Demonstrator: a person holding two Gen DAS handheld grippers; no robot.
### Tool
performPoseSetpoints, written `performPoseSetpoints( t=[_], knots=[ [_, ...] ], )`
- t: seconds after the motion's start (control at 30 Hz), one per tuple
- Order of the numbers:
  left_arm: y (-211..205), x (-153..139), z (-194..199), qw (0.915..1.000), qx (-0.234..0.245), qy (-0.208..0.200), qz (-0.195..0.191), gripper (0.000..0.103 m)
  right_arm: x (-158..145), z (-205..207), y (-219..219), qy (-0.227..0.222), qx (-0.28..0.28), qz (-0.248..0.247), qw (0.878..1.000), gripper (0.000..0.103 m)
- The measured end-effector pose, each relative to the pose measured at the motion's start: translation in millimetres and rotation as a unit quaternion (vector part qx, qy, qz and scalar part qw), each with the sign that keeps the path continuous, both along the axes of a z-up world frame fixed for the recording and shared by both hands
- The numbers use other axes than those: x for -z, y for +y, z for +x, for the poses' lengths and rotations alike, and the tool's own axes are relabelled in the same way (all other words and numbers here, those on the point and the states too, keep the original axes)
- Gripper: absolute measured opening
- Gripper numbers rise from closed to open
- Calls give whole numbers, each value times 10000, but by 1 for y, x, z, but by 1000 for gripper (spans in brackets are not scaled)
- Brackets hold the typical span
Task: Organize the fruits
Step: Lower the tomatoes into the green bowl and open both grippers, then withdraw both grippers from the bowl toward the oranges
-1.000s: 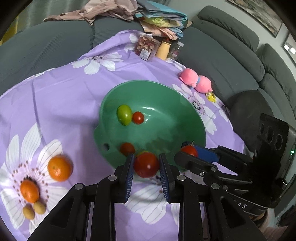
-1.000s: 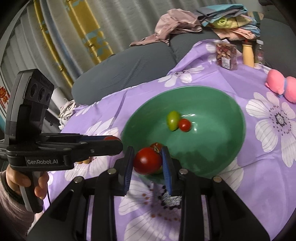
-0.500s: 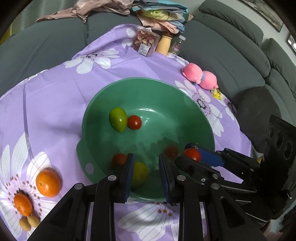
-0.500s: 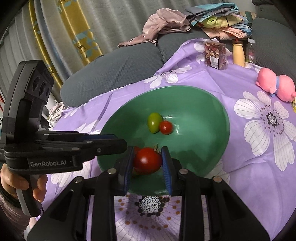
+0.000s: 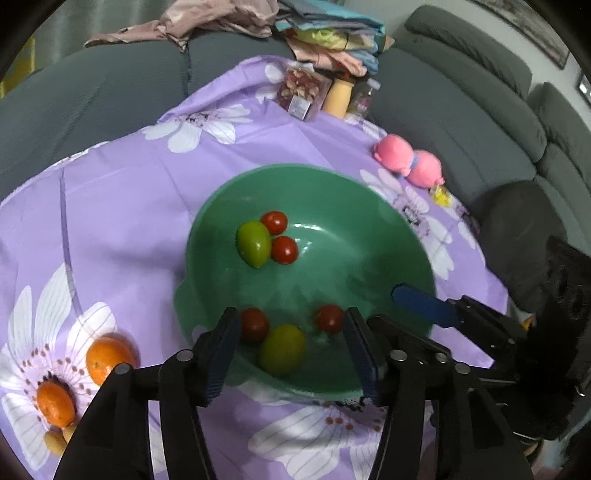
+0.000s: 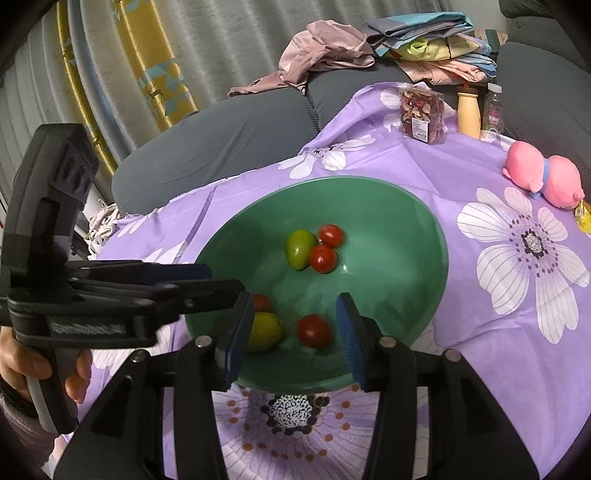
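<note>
Left gripper point(image 5: 290, 345): fingers point(image 5: 221, 347) apart, nothing between the pads; the jaws have just been opening. It hangs over the near rim of the green bowl point(image 5: 369, 206).

Right gripper point(image 6: 291, 332): fingers point(image 6: 240, 332) moderately apart, gripping nothing; its jaws have likewise just been opening. It is poised over the near edge of the same bowl, just beside the left gripper. A hand point(image 6: 26, 365) holds the left gripper's handle, seen from the right wrist view.

Bowl contents, near side — one yellow-green fruit point(image 5: 282, 349), a dark red tomato point(image 5: 254, 325) touching it on its left, and a red tomato point(image 5: 330, 318) lying loose a little to the right. In the right wrist view this red tomato appears between the right fingers but lower, on the bowl floor, and the pads do not touch it.

Bowl contents, centre — a green oval fruit point(image 5: 253, 243) with two small red tomatoes, one point(image 5: 274, 222) at its far end and one point(image 5: 284, 250) against its side; all three are touching.

Outside the bowl, left, on the purple flowered cloth point(image 5: 129, 192) over the tabletop: two oranges point(image 5: 109, 358), and small yellowish fruits point(image 5: 55, 441) at the frame edge.

Far edge of the cloth: a packet of dried snacks point(image 5: 303, 90), a tan bottle point(image 5: 338, 98), a pink plush toy point(image 5: 408, 164). Grey sofa point(image 5: 461, 122) behind, with heaped clothes point(image 5: 221, 18).
</note>
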State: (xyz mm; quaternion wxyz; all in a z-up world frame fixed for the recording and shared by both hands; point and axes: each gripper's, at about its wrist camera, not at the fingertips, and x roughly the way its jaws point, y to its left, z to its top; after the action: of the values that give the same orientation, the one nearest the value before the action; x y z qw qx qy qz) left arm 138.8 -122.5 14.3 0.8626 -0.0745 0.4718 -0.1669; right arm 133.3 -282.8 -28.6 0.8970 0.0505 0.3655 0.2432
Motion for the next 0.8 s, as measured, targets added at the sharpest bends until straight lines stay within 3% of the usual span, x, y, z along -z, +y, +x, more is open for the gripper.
performPoseSetpoints(
  t=[0.13, 0.43, 0.67, 0.8],
  knots=[
    [17, -13, -22, 9994, -140, -258, 199, 75, -4, -7, 5, -22, -107, -21, 9999, 49],
    [96, -15, -67, 9932, -1111, -210, 269, 75, -12, -27, 23, -58, -383, -7, 9992, 53],
    [159, -4, -114, 9795, -1990, 23, 303, 75, -15, -38, 43, -24, -672, -73, 9977, 53],
    [171, 4, -132, 9752, -2189, 125, 308, 75, -14, -46, 58, -7, -867, -145, 9961, 53]
  ],
)
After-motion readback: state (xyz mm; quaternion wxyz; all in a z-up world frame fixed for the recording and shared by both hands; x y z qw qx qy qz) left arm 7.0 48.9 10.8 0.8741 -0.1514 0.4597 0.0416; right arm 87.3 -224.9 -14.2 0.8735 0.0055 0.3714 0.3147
